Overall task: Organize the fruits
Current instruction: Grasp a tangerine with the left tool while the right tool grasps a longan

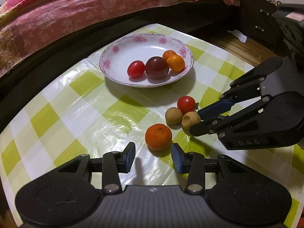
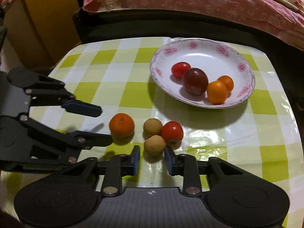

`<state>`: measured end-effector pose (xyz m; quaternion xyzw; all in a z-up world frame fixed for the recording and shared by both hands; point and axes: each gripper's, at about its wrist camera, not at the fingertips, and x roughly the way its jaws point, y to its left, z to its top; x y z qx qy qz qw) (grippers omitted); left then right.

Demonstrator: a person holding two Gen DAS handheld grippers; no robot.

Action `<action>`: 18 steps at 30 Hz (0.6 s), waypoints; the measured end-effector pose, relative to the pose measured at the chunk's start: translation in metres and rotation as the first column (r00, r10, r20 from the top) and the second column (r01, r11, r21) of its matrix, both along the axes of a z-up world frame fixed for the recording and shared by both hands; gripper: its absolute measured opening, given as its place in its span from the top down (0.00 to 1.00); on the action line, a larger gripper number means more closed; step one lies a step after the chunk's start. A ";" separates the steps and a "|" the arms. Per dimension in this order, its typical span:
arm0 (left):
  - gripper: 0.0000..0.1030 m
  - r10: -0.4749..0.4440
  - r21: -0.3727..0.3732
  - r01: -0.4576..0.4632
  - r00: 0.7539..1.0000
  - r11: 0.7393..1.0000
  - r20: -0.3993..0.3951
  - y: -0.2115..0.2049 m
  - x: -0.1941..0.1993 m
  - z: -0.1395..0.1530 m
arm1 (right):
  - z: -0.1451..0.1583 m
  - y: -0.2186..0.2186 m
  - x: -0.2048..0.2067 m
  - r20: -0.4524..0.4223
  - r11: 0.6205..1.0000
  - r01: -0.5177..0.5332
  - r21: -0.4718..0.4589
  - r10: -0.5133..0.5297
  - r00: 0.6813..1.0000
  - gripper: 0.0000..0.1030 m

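Note:
A white floral plate (image 1: 121, 43) (image 2: 209, 45) holds a red tomato (image 1: 135, 68), a dark plum (image 1: 157, 67) and two small oranges (image 1: 175, 62). On the checked cloth lie a mandarin (image 1: 158, 136) (image 2: 121, 125), a red tomato (image 1: 186, 104) (image 2: 172, 133) and two tan longans (image 1: 173, 115) (image 2: 154, 144). My left gripper (image 1: 153, 156) (image 2: 105, 125) is open, just short of the mandarin. My right gripper (image 2: 152, 160) (image 1: 197, 120) is open, its fingers either side of the nearer longan (image 1: 190, 120).
The small table (image 1: 85, 114) with its green and white cloth stands against a bed with a pink floral quilt (image 1: 76, 9). A dark cabinet (image 1: 258, 19) is at the right and a yellow box (image 2: 43, 22) at the far left.

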<state>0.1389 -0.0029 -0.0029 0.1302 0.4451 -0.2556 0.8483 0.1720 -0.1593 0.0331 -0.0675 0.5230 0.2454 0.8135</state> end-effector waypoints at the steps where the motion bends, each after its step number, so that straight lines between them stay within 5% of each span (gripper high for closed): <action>1: 0.52 0.002 -0.003 -0.002 1.000 1.000 -0.002 0.000 0.001 0.000 | -0.001 -0.001 0.001 -0.007 1.000 0.008 0.006 -0.008 1.000 0.80; 18: 0.57 0.020 0.006 -0.020 1.000 1.000 0.005 -0.022 0.015 -0.018 | 0.003 -0.012 -0.004 -0.046 1.000 0.005 -0.008 -0.005 0.999 0.81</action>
